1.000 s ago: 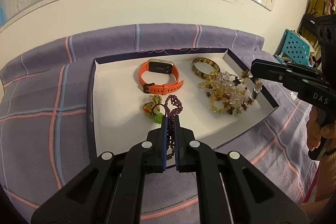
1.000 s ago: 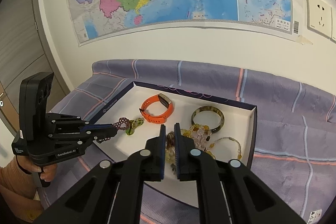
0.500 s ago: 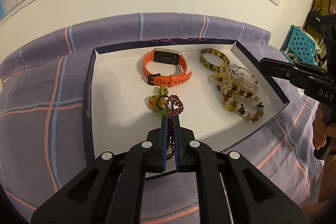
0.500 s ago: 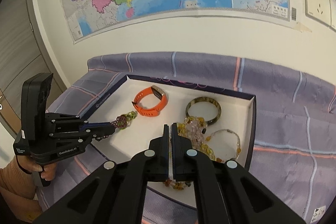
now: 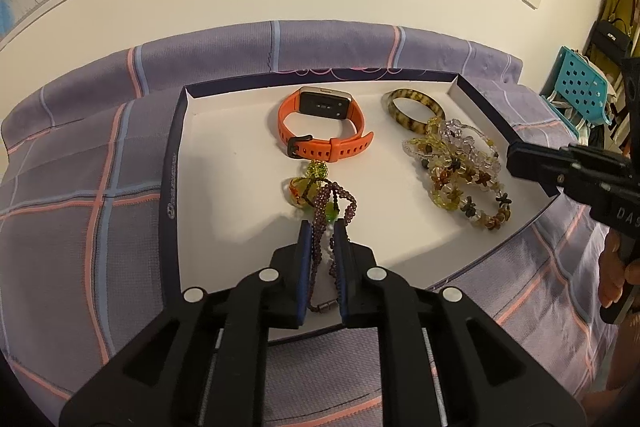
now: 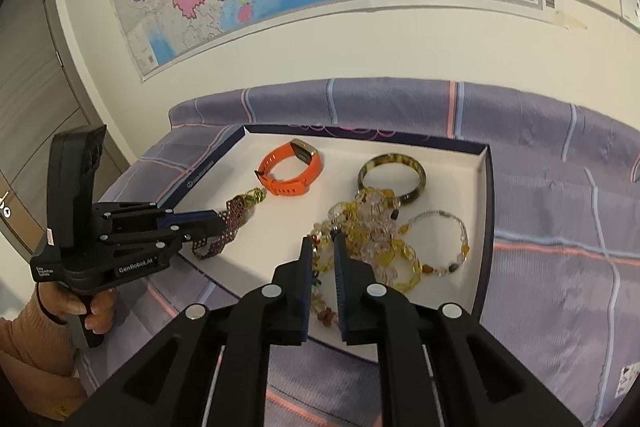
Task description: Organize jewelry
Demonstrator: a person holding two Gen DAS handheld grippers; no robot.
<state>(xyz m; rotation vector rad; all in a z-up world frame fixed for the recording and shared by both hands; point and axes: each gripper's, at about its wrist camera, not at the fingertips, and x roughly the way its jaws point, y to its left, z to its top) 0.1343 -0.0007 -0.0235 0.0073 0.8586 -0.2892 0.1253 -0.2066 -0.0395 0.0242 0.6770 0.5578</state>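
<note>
The purple bead strand (image 5: pixel 334 205) lies in the white tray (image 5: pixel 224 163) on the bed, between the slightly spread left tongs (image 5: pixel 322 229). The right tongs (image 6: pixel 322 247), likewise parted, straddle the yellow bead pile (image 6: pixel 376 227), probably releasing both.

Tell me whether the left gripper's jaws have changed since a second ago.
Yes. The left gripper has opened: its fingers now stand apart around the purple bead strand, which rests on the tray.

The left gripper (image 5: pixel 322 231) stands slightly parted around a purple bead strand (image 5: pixel 325 211). The strand lies in the white tray (image 5: pixel 224 163), just below an orange smartwatch (image 5: pixel 324 129).
</note>
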